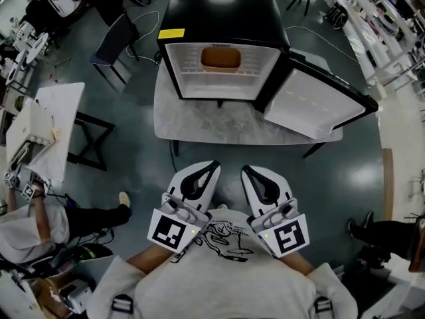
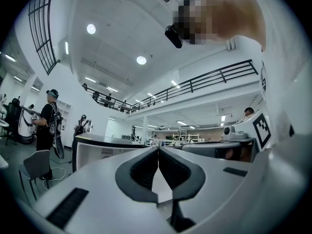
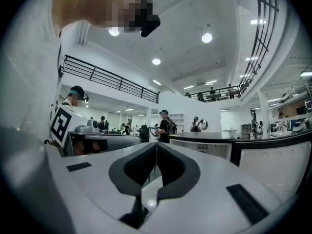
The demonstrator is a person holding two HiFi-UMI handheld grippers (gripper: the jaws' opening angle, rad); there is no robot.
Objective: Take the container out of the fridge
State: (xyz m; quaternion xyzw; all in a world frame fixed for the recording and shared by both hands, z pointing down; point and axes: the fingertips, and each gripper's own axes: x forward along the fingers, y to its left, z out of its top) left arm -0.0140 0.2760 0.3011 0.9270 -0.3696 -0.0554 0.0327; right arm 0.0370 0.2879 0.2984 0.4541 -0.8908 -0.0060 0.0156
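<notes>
Head view, near to far: white printed shirt [image 1: 222, 271] at the bottom edge. Left gripper [image 1: 214, 167] and right gripper [image 1: 245, 170] are held side by side just ahead of it, over a dark, glossy floor [image 1: 133, 158]. Both have smooth white shells and black ribbed pads.

Left gripper view: jaws of the left gripper [image 2: 158, 150] are closed pad to pad with nothing between them. Right gripper view: the right gripper [image 3: 156, 146] is the same, jaws together and empty.

Farther on is a desk [image 1: 199, 125] with a pale, stone-patterned top on dark legs. On it sits the fridge [image 1: 226, 8], a boxy black shell with a white lining. Its door [image 1: 315, 102] is swung wide to the right.

The container [image 1: 220, 58], an orange-brown rounded tub, sits at the back of the fridge on a wire shelf, well apart from both grippers. Only the head view shows it.

A dark chair [image 1: 113, 42] stands left of the fridge.

The gripper views add the upper room: white walls, a black mezzanine railing [image 2: 214, 77] and round ceiling lamps [image 3: 206, 37].
</notes>
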